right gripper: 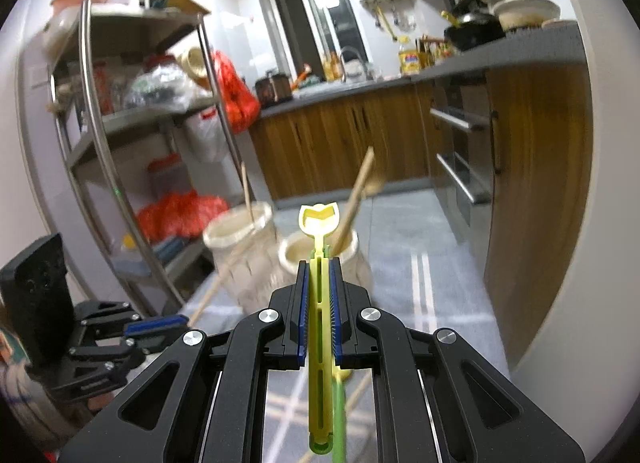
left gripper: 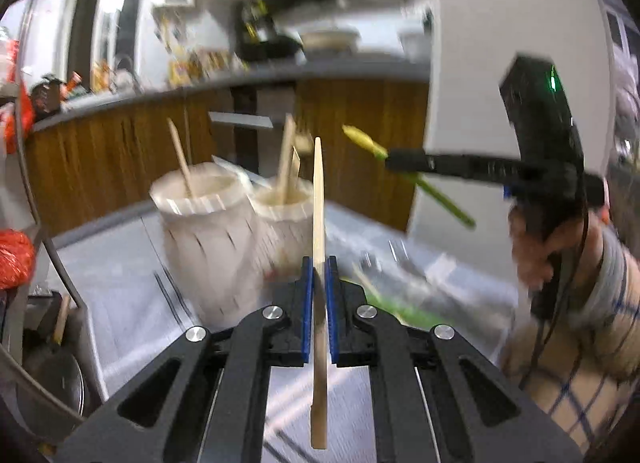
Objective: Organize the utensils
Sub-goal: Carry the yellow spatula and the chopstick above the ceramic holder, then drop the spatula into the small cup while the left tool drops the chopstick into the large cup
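My left gripper [left gripper: 319,263] is shut on a wooden chopstick [left gripper: 318,199] that stands upright between its blue pads, in front of two white woven holders. The left holder [left gripper: 208,239] has a wooden stick in it; the right holder [left gripper: 286,223] has wooden utensils in it. My right gripper [right gripper: 319,263] is shut on a yellow-green plastic utensil [right gripper: 319,219] pointing toward the right holder [right gripper: 348,259]. The right gripper also shows in the left wrist view [left gripper: 404,162], raised at the right. The left gripper shows at the lower left of the right wrist view [right gripper: 160,323].
More utensils, green and metal [left gripper: 396,263], lie blurred on the white table [left gripper: 120,283] to the right. A metal shelf rack [right gripper: 100,123] with bags stands at the left. Wooden kitchen cabinets [right gripper: 340,143] run behind.
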Demonstrator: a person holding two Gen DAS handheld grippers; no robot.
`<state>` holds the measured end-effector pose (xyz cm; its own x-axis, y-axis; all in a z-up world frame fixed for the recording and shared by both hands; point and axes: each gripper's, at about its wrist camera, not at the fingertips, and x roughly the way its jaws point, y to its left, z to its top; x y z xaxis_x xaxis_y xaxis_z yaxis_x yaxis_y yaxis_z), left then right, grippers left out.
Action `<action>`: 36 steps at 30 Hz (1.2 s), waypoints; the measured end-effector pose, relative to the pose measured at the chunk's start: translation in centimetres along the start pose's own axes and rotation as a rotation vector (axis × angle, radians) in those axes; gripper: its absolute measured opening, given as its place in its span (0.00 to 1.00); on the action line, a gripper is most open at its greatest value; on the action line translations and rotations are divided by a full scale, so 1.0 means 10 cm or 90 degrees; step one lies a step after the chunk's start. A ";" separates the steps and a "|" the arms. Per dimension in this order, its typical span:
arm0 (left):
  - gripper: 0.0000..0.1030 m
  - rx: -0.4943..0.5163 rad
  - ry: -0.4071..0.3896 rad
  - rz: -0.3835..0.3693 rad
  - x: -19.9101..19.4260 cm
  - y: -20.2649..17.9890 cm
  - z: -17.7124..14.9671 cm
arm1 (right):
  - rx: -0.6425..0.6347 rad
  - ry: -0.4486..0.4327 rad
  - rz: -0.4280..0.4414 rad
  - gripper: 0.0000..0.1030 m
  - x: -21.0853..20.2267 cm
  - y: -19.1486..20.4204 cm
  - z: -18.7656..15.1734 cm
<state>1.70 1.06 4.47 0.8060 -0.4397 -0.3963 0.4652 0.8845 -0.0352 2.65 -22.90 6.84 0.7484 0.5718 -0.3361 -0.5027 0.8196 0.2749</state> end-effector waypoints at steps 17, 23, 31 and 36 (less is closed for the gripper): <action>0.06 -0.182 -0.199 0.049 0.45 0.98 0.85 | 0.101 -0.069 0.080 0.10 0.99 -0.21 0.44; 0.06 -0.149 -0.209 0.101 0.64 0.95 0.81 | 0.083 -0.063 0.070 0.10 1.29 -0.15 0.35; 0.06 -0.128 -0.180 0.108 0.66 0.91 0.59 | -0.025 -0.065 -0.005 0.10 1.42 0.06 0.20; 0.06 -0.109 -0.165 0.114 0.60 0.85 0.49 | -0.069 -0.069 -0.034 0.10 1.44 0.12 0.14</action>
<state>12.26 5.14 6.33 0.9454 -0.2814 -0.1646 0.2582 0.9545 -0.1490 13.41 -13.70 3.64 0.8145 0.5249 -0.2470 -0.5005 0.8511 0.1584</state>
